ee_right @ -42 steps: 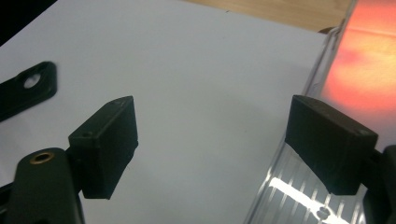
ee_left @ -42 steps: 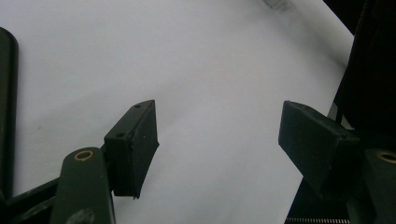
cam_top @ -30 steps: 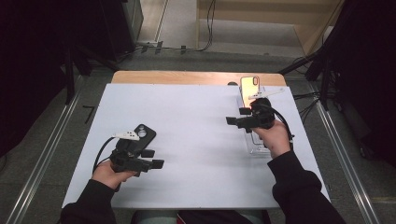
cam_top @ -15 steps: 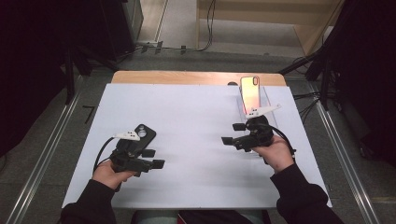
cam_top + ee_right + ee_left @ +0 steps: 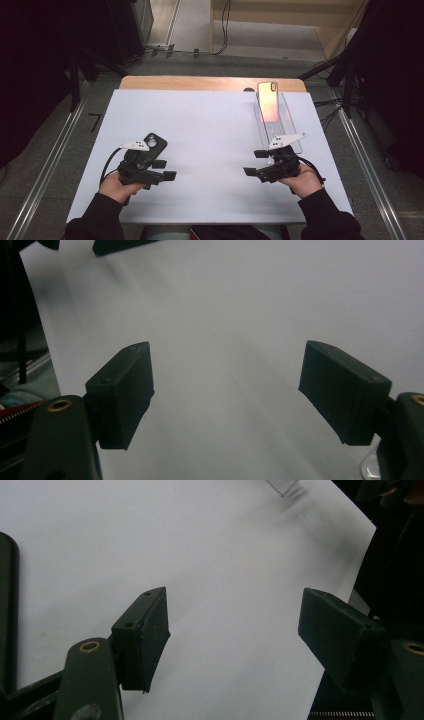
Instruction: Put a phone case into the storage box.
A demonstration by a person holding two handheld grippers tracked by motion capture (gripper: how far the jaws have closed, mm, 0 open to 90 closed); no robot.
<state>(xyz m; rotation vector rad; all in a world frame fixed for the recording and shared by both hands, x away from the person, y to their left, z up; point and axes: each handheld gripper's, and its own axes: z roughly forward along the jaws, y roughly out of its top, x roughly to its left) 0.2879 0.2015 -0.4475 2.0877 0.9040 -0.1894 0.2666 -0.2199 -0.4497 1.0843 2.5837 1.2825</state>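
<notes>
A phone point(image 5: 269, 101) with a pinkish, shiny back lies on a clear tray point(image 5: 286, 131) at the right rear of the white table point(image 5: 210, 125). A black phone case point(image 5: 155, 142) lies at the front left, just behind my left gripper point(image 5: 166, 169). That gripper is open over bare table, with nothing between its jaws point(image 5: 235, 630); the case's edge point(image 5: 7, 610) shows at its left. My right gripper point(image 5: 254, 162) rests in front of the tray, open and empty point(image 5: 225, 390), pointing left across the table.
A wooden strip point(image 5: 200, 83) runs along the table's far edge. Metal rails point(image 5: 50, 165) flank the table on both sides, and cables lie on the floor behind. The tray's corner point(image 5: 284, 485) shows far off in the left gripper view.
My right gripper has drawn back from beside the phone toward the table's front and turned to point left. The left gripper has stayed put.
</notes>
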